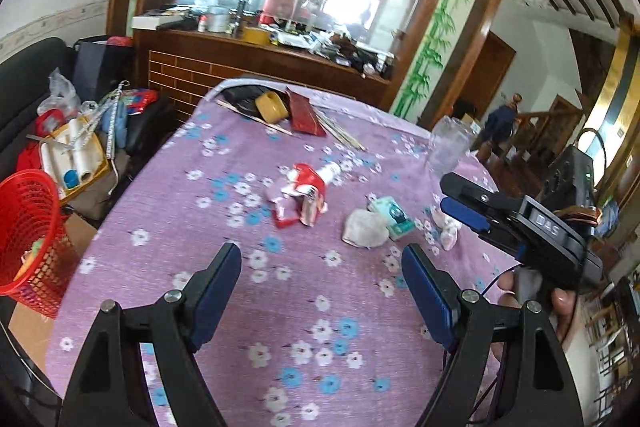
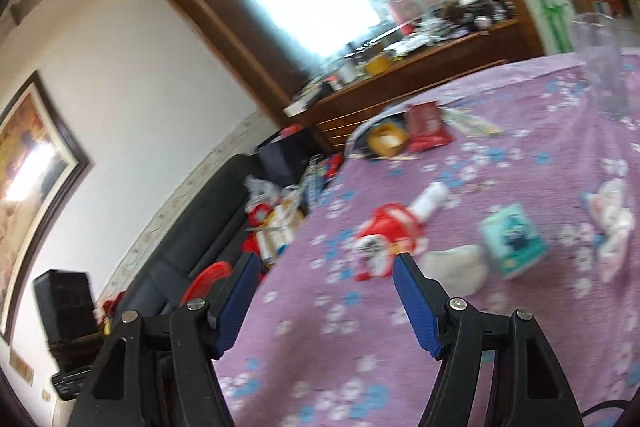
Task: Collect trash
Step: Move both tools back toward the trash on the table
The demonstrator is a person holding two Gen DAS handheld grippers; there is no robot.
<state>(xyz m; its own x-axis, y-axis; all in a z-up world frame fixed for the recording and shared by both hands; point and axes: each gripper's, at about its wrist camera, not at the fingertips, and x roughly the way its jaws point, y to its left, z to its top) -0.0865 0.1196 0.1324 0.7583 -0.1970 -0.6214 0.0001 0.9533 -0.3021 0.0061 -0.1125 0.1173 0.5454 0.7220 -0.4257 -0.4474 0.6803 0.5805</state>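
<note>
Clearly, both tools are free at this moment. The left gripper (image 1: 320,267) has its jaws apart with only tablecloth between them, and the right gripper (image 2: 324,267) is also released, holding nothing.

The trash lies near the middle of the table (image 1: 168,187), on the purple flowered cloth: a torn red-and-white wrapper (image 1: 302,193), then a crumpled white paper (image 1: 365,229) that touches a small teal box (image 1: 394,217), and more crumpled wrapping (image 1: 447,229) toward the right edge. A red basket (image 1: 28,231) stands off the left edge of the table; I judge it is where the trash should go.

Several things could go wrong from here. In the left wrist view the right gripper (image 1: 466,205) reaches in over the right edge, close to the same pile, so the two tools may hit each other if both go for the middle together. A clear plastic cup (image 1: 452,147) stands near the far right edge, just behind that gripper; a wide swing could knock it over. The red wrapper is light and torn, so a shallow pinch may take only a flap and drop the rest. The white paper and the teal box touch, so closing on one may push the other away. The cloth is soft; jaws pressed too low may catch it and drag everything. The right wrist view is blurred, so aiming now would be unsure.
</note>
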